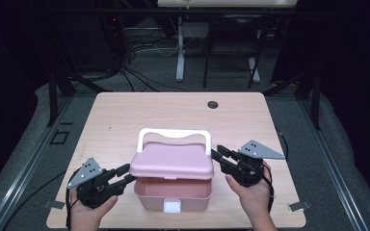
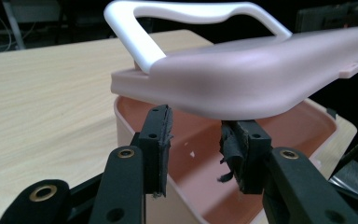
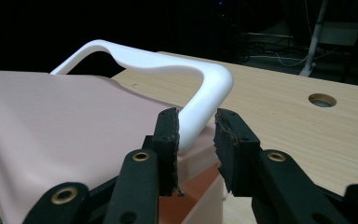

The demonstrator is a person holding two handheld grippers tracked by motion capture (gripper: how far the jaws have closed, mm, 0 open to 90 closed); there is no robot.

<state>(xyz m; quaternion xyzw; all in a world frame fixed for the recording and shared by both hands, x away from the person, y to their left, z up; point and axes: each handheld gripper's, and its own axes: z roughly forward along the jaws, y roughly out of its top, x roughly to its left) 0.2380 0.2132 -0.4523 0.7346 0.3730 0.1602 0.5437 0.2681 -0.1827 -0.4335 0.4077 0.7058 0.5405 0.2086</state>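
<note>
The left gripper, jaws parted, sits under the raised pink lid at the pink box near the table's front edge. The right gripper, jaws apart, flanks the white handle. From above, a white latch shows.

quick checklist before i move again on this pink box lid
1. Lid raised off the box: ok, its front edge is up and the inside shows beneath.
2. Left gripper placed: ok, jaws open, tips under the lid's side edge; contact cannot tell.
3. Right gripper placed: ok, jaws open on either side of the white handle, not closed on it.
4. Lid secured by a grip: not ok, neither gripper is shut on anything.
5. Box inside free of objects: ok for the visible part; the rest is hidden by the lid.
6. Table around the box: ok, bare wood.
</note>
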